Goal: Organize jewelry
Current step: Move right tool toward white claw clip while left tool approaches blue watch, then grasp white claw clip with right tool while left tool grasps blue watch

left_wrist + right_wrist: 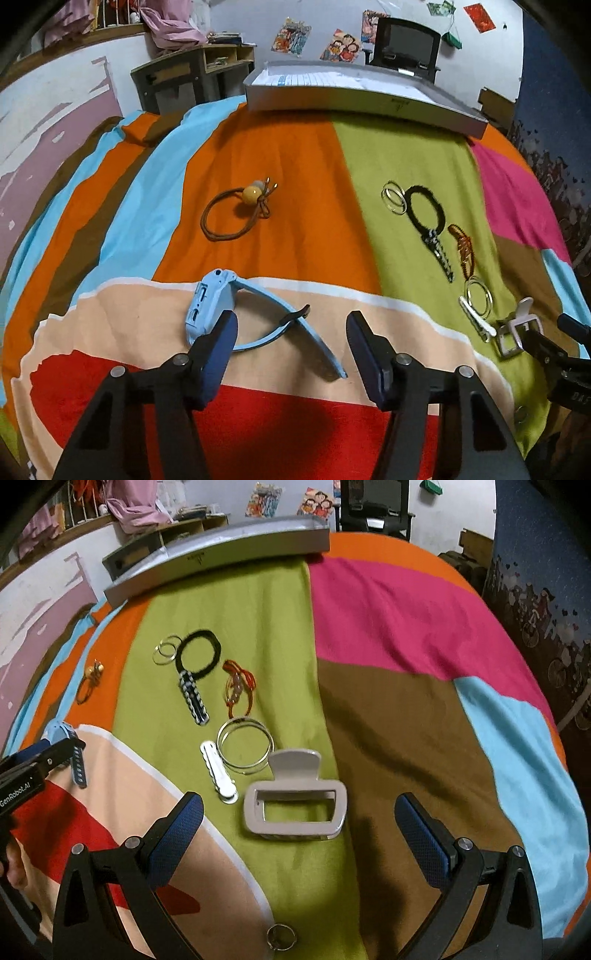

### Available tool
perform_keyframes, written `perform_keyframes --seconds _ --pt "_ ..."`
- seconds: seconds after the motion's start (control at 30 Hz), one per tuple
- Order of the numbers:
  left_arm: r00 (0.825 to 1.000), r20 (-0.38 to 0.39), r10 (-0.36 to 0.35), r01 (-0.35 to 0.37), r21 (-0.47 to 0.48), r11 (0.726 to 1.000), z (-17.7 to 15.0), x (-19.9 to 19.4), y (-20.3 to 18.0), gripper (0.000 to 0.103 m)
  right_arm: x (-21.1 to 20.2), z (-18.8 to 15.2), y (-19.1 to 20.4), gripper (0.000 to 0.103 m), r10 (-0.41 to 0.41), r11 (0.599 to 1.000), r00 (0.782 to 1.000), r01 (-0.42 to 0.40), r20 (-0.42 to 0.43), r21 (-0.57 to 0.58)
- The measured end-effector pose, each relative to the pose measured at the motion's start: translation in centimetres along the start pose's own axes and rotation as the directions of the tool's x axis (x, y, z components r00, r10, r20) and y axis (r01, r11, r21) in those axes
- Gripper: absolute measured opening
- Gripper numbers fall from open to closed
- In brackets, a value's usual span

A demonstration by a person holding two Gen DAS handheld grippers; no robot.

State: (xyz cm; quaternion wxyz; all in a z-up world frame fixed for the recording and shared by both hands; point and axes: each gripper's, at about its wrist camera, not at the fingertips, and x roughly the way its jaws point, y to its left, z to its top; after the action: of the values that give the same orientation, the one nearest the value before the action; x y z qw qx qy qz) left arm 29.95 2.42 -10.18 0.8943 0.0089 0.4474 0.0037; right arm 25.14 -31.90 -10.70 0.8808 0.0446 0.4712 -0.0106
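The left gripper hangs low over a striped cloth, its jaws apart, with a blue watch lying between and just ahead of them; the watch body sits beside the left finger and its strap curves across the gap toward the right finger, though contact cannot be told from this view. Farther up the orange stripe lies a brown hair tie with a yellow bead. On the green stripe a row of pieces runs away from the camera: small rings, a black hair tie with a beaded tail, an orange bracelet, bangles and a white clip. At the far edge of the cloth stands a grey box. The right gripper also has its jaws wide apart, holding nothing, and a beige claw clip lies on the green stripe between its fingertips, clear of both pads. Just beyond the claw clip are the bangles and the white clip side by side, then the orange bracelet, the black hair tie and the small rings. A single ring lies near the bottom of the right wrist view, on the green stripe. At its left edge the left gripper's body shows, with the watch beside it
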Motion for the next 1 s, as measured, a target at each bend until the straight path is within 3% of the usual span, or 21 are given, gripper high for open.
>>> perform_keyframes --seconds 0.07,0.2,0.27,0.5,0.6,0.87,0.93,1.0 --pt "1.0 -0.03 0.009 -0.009 0.006 1.0 -0.1 0.6 -0.1 0.049 0.5 -0.1 0.2 0.099 0.01 1.0 1.0 -0.01 -0.02 0.004" --pt "0.999 -0.048 0.0 0.0 0.003 1.0 -0.4 1.1 -0.2 0.041 1.5 0.1 0.5 0.081 0.02 1.0 0.999 -0.019 -0.044 0.009" --pt "0.999 -0.05 -0.009 0.009 0.001 1.0 -0.4 1.2 -0.1 0.035 1.8 -0.2 0.7 0.08 0.031 0.999 0.998 -0.031 -0.06 0.011" --pt "0.998 -0.052 -0.044 0.042 -0.029 0.999 -0.7 1.5 0.4 0.017 2.3 -1.1 1.7 0.04 0.057 0.998 0.995 -0.059 -0.084 -0.023" --pt "0.998 -0.053 -0.046 0.045 -0.025 0.999 -0.8 1.4 0.2 0.013 2.4 -1.3 1.6 0.03 0.072 0.997 0.994 -0.074 -0.088 -0.015" --pt "0.991 -0.069 -0.117 0.117 0.003 0.993 -1.2 0.5 -1.4 0.009 2.6 -1.1 0.9 0.027 0.137 0.99 0.988 -0.135 -0.076 0.031" --pt "0.989 -0.072 -0.126 0.128 0.024 0.991 -1.5 0.4 -1.9 0.009 2.7 -1.1 0.8 0.033 0.153 0.988 0.985 -0.151 -0.073 0.033" --pt "0.988 -0.076 -0.135 0.138 0.038 0.99 -1.7 0.3 -2.5 0.009 2.6 -1.2 0.5 0.045 0.156 0.987 0.986 -0.154 -0.053 0.039"
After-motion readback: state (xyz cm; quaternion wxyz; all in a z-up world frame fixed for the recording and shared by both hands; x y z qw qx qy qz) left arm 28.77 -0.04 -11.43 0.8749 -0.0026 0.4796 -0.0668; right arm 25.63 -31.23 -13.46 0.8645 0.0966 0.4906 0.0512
